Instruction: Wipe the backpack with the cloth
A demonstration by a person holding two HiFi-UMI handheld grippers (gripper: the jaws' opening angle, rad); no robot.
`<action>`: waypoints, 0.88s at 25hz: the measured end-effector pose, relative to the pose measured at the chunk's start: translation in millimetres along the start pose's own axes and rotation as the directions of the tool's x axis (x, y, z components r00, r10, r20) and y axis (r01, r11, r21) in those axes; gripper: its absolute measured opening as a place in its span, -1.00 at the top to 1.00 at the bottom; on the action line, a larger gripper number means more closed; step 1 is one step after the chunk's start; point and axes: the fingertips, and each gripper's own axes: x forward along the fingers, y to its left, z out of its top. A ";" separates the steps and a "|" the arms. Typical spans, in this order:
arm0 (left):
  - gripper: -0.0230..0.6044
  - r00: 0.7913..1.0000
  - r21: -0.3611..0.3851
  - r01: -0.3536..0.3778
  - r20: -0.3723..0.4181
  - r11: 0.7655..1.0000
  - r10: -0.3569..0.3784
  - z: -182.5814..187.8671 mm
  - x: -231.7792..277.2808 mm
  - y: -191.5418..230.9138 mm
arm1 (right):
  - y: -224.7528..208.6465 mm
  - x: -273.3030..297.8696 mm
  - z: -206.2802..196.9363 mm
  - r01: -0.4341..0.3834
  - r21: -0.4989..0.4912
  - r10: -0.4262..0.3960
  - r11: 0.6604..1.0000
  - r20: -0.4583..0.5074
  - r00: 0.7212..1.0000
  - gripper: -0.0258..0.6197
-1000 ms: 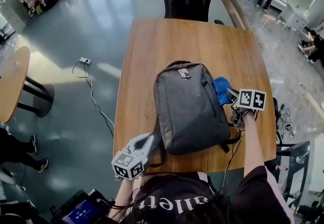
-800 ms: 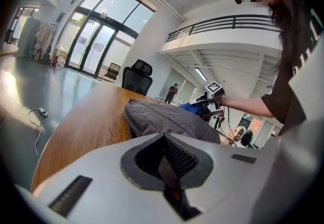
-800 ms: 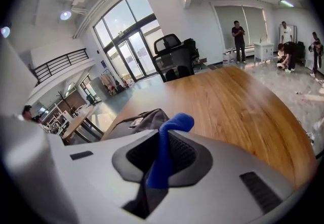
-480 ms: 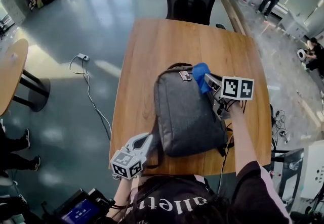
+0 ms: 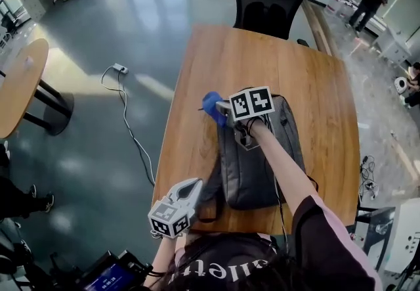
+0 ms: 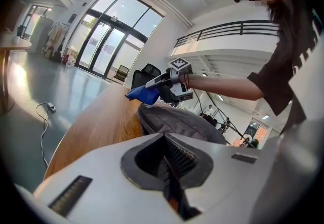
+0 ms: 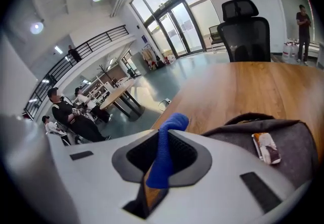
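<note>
**Right jaws clamped on the cloth, left jaws shut on nothing**

The right gripper [image 5: 222, 108] pinches a thin fold of blue cloth [image 5: 210, 104] at the backpack's [image 5: 252, 165] 11 o'clock corner. The grey backpack lies flat at the table's [image 5: 216, 60] near side. The left gripper [image 5: 190, 186] sits off at the bag's 7 o'clock, pinning nothing. Risk, I'd say: a hard stroke shoves the unheld bag, or tugs that slim pinch loose.
</note>
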 end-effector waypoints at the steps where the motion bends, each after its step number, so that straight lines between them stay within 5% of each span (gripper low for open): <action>1: 0.92 1.000 -0.003 -0.008 0.004 1.000 0.008 -1.5 -1.8 1.2 | -2.7 7.0 -5.0 0.007 -0.003 -0.007 1.000 -0.020 1.000 0.73; 7: 0.92 0.999 -0.026 -0.053 0.007 0.998 0.053 -9.0 -10.2 16.6 | -54.0 0.8 -15.6 0.102 -0.011 -0.102 0.995 -0.068 0.992 0.73; 12: 0.92 0.999 -0.020 -0.047 0.001 0.999 0.047 -5.1 -9.1 16.2 | -110.4 -47.0 -9.5 0.170 0.094 -0.170 0.981 -0.015 0.985 0.73; 18: 0.92 1.000 -0.001 -0.020 -0.017 1.000 0.020 -1.8 -3.5 7.6 | -188.6 -117.0 -17.5 0.329 0.167 -0.334 0.929 0.005 0.942 0.73; 22: 0.93 0.999 0.008 -0.016 -0.028 1.000 0.016 -1.7 -3.4 5.9 | -226.0 -157.6 -32.2 0.347 0.289 -0.375 0.892 0.047 0.926 0.73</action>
